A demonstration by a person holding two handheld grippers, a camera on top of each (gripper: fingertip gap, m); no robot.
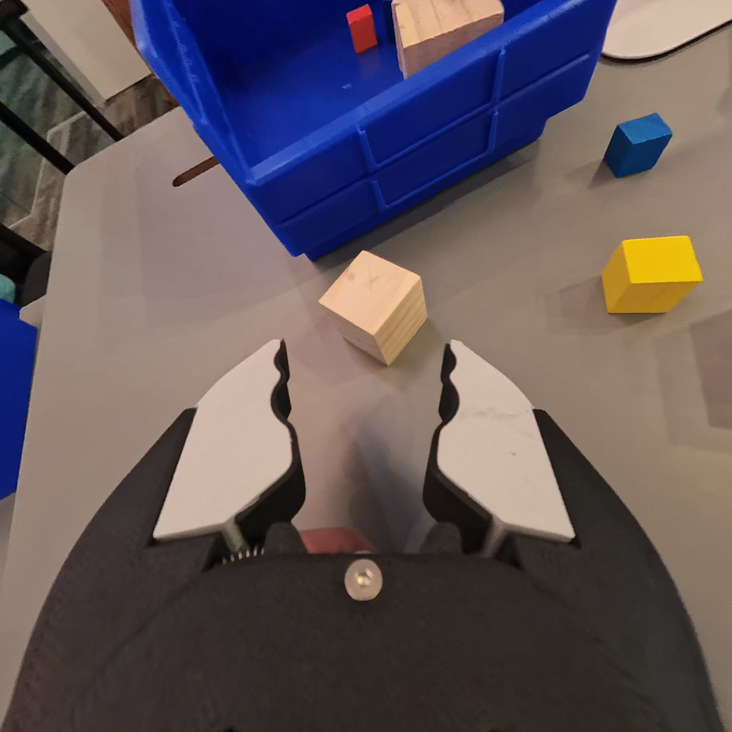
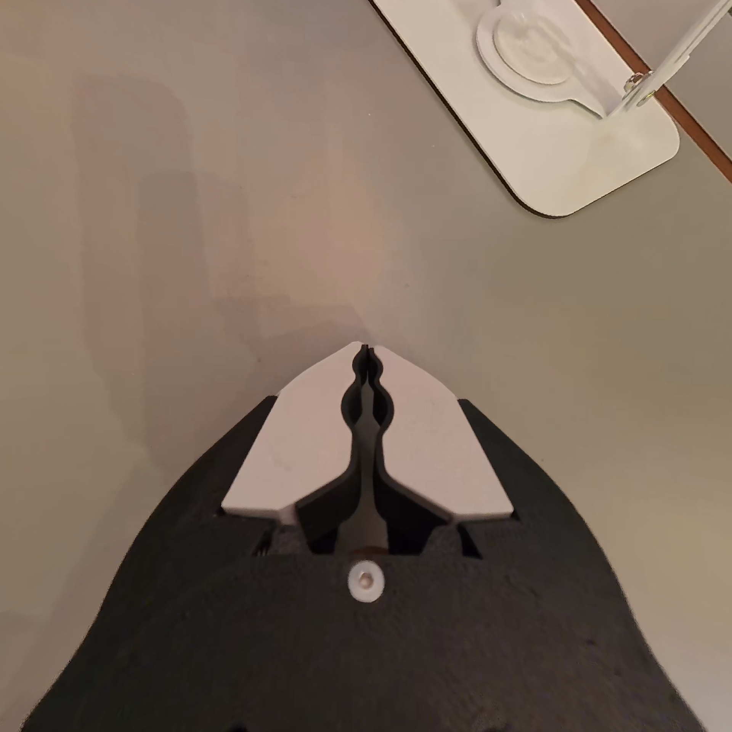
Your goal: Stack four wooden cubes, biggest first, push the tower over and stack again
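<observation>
Reaching wide-open, the left gripper (image 1: 364,346) must close around the small plain wooden cube (image 1: 374,307); the right gripper (image 2: 366,348) rests pinched together, empty.

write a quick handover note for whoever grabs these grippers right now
Left gripper: open, empty, just short of the plain wood cube on the grey table.
Right gripper: shut, empty, over bare table near a white stand base.
Yellow cube and blue cube sit apart on the table. Bigger wood cube and small red block are in the blue bin.
Nothing is stacked now; a whole tower is left to build.
</observation>
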